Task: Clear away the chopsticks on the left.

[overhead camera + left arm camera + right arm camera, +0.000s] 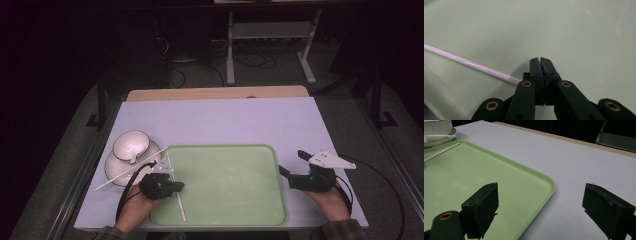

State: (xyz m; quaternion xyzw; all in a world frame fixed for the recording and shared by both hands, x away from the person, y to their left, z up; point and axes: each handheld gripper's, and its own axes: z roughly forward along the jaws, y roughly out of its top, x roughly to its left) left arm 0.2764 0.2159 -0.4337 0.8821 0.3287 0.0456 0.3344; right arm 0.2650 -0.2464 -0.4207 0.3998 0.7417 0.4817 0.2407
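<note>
Chopstick [474,65] just beside closed fingers [534,70]

Left claw [176,187] jaws closed; right claw [291,169] jaws wide apart.

The right hand-held gripper [540,210] holds its black jaws wide apart astride the near corner of the green tray [534,173], one over the tray, one over the pale surface [564,152], a white stick [441,152] lying at the tray's far edge.
</note>
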